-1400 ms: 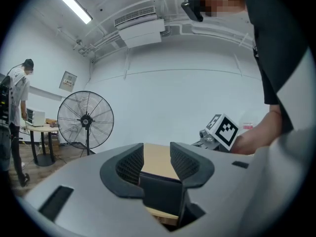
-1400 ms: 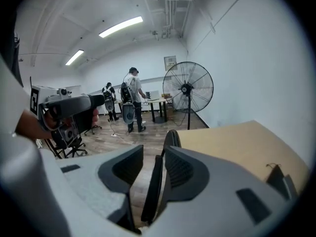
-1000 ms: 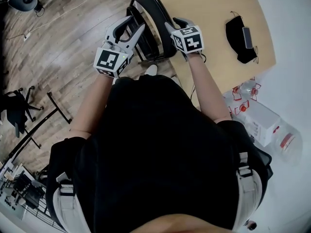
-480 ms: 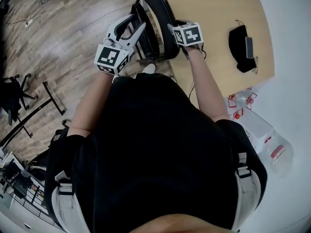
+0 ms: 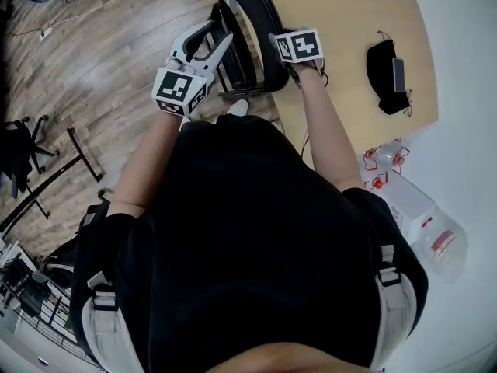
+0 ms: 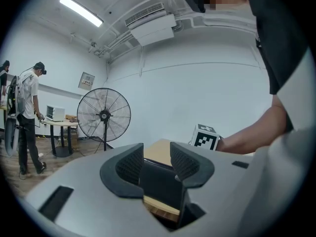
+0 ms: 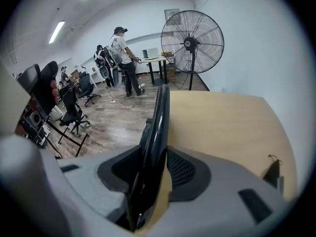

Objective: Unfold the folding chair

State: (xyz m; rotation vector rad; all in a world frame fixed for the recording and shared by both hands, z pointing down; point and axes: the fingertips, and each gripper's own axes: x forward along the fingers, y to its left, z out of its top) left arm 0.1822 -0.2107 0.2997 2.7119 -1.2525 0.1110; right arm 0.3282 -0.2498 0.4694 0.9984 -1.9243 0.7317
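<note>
The black folding chair (image 5: pixel 260 14) stands folded between the wooden floor and the table (image 5: pixel 342 22). My left gripper (image 5: pixel 213 43) reaches level to the chair's left side. In the left gripper view it (image 6: pixel 155 157) is shut on a flat black part of the chair (image 6: pixel 158 184). My right gripper (image 5: pixel 286 59) points steeply down over the chair's curved back rim. In the right gripper view its jaws (image 7: pixel 155 167) straddle that thin black rim (image 7: pixel 157 127). They have just been opening, and a sliver of table shows between the rim and the right pad (image 7: pixel 180 169).
A black pouch (image 5: pixel 386 64) lies on the table's right part. Bottles and a white box (image 5: pixel 404 196) lie on the floor by my right side. An office chair (image 5: pixel 19 158) and a black frame stand at left. A big fan (image 7: pixel 192 36) and a person (image 7: pixel 123 58) are farther off.
My right gripper has sunk a little lower over the chair's back rim. The left gripper has stayed in place on the chair.
</note>
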